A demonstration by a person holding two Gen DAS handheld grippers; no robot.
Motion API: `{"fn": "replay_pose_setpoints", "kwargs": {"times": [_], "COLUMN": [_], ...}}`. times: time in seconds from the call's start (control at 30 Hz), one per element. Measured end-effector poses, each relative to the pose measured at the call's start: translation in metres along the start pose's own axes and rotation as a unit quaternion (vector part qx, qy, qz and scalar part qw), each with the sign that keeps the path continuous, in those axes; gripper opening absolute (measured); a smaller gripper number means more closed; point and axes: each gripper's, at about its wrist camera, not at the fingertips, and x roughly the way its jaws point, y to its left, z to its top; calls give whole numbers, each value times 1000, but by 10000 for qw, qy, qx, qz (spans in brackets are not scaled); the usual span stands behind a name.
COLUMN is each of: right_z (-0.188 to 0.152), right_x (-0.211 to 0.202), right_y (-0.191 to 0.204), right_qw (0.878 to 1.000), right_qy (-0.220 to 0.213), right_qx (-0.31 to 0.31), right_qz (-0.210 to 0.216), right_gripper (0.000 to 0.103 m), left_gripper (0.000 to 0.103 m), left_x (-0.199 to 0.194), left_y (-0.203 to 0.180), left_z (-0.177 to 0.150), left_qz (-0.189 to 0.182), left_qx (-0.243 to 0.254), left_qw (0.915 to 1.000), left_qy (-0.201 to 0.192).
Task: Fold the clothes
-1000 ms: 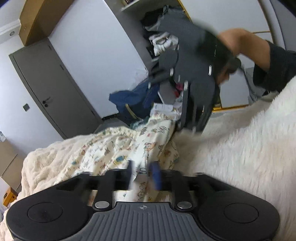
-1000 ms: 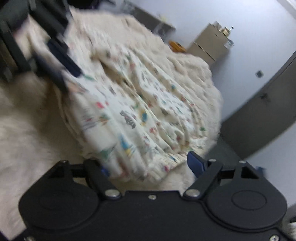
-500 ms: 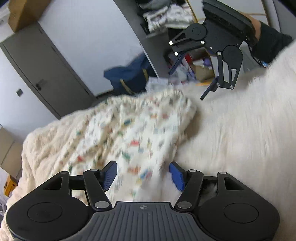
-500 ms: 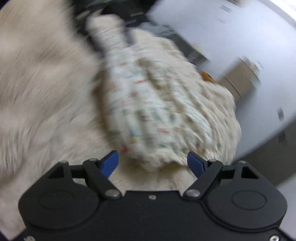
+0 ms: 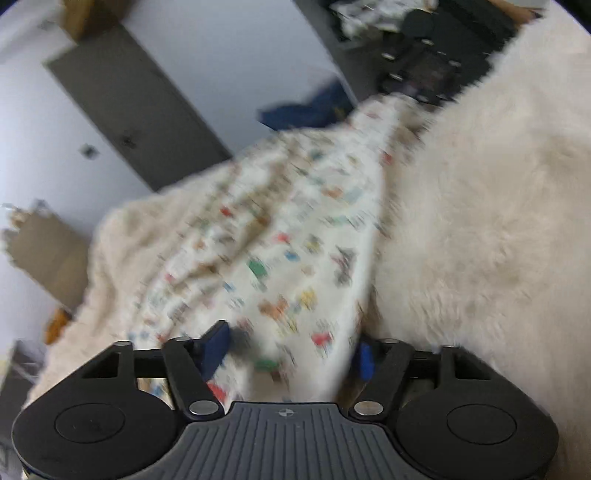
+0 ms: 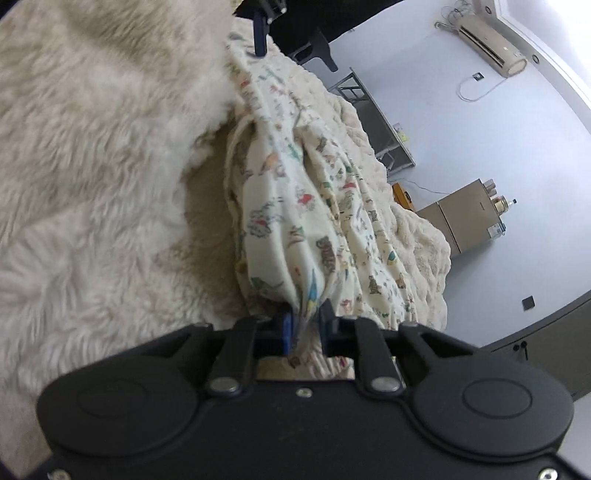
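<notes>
A cream garment (image 5: 295,229) printed with small coloured animals lies crumpled on a fluffy cream blanket (image 5: 480,221). My left gripper (image 5: 291,352) straddles its near corner. The jaws are closing but still stand wide, with cloth bunched between the blue pads. In the right wrist view the garment (image 6: 306,206) stretches away from my right gripper (image 6: 306,326), whose closing jaws have pinched a fold of the hem. A blue finger (image 6: 260,35) of the left gripper touches the far corner. The right gripper (image 5: 421,79) shows blurred at the cloth's other end.
The blanket (image 6: 92,166) covers the whole work surface and drops off at its edges. Beyond it are a grey door (image 5: 140,107), a blue bag (image 5: 306,107), a cardboard box (image 5: 44,251), a beige cabinet (image 6: 469,218) and a metal rack (image 6: 373,114).
My right gripper rolled, dropped to the garment's hem and went from wide open to shut on it. The left gripper slid forward over the opposite corner, its jaws wider than a second ago.
</notes>
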Motion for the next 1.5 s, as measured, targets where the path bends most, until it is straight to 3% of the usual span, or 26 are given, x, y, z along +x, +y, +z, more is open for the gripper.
{"fn": "replay_pose_setpoints", "kwargs": {"times": [0.03, 0.13, 0.2, 0.3, 0.33, 0.4, 0.43, 0.47, 0.53, 0.57, 0.6, 0.67, 0.7, 0.8, 0.87, 0.93, 0.97, 1.03, 1.1, 1.2, 1.33, 1.37, 1.4, 1.43, 1.5], "right_z": [-1, -4, -4, -4, -1, 1, 2, 2, -9, -16, -23, -35, -44, -80, -103, -133, -144, -162, -170, -166, -137, -130, -126, -119, -108], "right_x": [-5, -35, -59, -77, -84, -86, -84, -83, -88, -91, -94, -96, -91, -47, 6, 72, 89, 124, 150, 191, 233, 241, 243, 248, 251], "right_y": [-5, -26, -40, -49, -44, -35, -26, -22, -39, -50, -60, -82, -96, -148, -184, -217, -222, -223, -218, -209, -211, -212, -213, -214, -218], "right_qw": [10000, 9991, 9972, 9961, 9957, 9937, 9898, 9869, 9831, 9789, 9746, 9647, 9562, 9104, 8689, 8032, 7843, 7624, 7569, 7548, 7793, 7844, 7872, 7913, 8001], "right_qy": [-13, -198, -402, -482, -431, -287, -128, -44, -232, -361, -505, -938, -1105, -1240, -849, -368, -282, -210, -85, 68, 125, 173, 255, 398, 660], "right_qx": [45, 348, 599, 709, 616, 448, 263, 165, 648, 974, 1246, 1794, 2204, 3783, 4814, 5931, 6186, 6459, 6525, 6519, 6196, 6117, 6072, 6002, 5879], "right_qz": [-6, -141, -173, 205, 537, 990, 1394, 1604, 1698, 1757, 1792, 1688, 1580, 1126, 771, 424, 372, 353, 348, 724, 928, 1008, 1047, 1097, 996], "right_gripper": [6, 4, 4, 4, 4, 10, 10, 11, 31, 52, 64, 73, 83, 83, 76, 71, 70, 71, 71, 72, 68, 49, 22, 12, 8], "left_gripper": [2, 1, 1, 1, 3, 23, 48, 57, 57, 57, 58, 58, 58, 62, 62, 62, 63, 63, 63, 63, 63, 64, 64, 65, 66], "left_x": [-1, -15, -39, -79, -81, -74, -70, -64, -57, -54, -52, -50, -49, -44, -40, -39, -37, -34, -30, -24, -20, -18, -16, -15, -13], "left_y": [-1, 3, 17, 34, 31, 21, 16, 11, 10, 16, 22, 27, 28, 26, 22, 20, 20, 19, 19, 20, 22, 23, 24, 25, 28], "left_z": [3, 16, 22, 28, 29, 31, 31, 29, 27, 25, 23, 22, 21, 18, 17, 16, 16, 15, 16, 16, 16, 15, 15, 14, 12], "left_qz": [41, 111, -72, -457, -503, -471, -475, -549, -701, -845, -933, -1058, -1123, -1194, -1253, -1295, -1316, -1358, -1392, -1454, -1505, -1528, -1548, -1562, -1618], "left_qx": [-72, -67, -370, -621, -493, -196, -44, 86, 69, -108, -240, -349, -376, -426, -480, -517, -525, -539, -551, -603, -658, -681, -701, -718, -812], "left_qw": [9999, 9995, 9971, 9905, 9918, 9956, 9967, 9969, 9960, 9948, 9937, 9919, 9909, 9897, 9889, 9883, 9880, 9875, 9870, 9859, 9847, 9841, 9836, 9832, 9814], "left_qy": [-74, -278, -657, -1135, -1066, -785, -651, -564, -555, -562, -569, -603, -645, -660, -633, -616, -610, -598, -580, -564, -581, -592, -602, -613, -645]}}
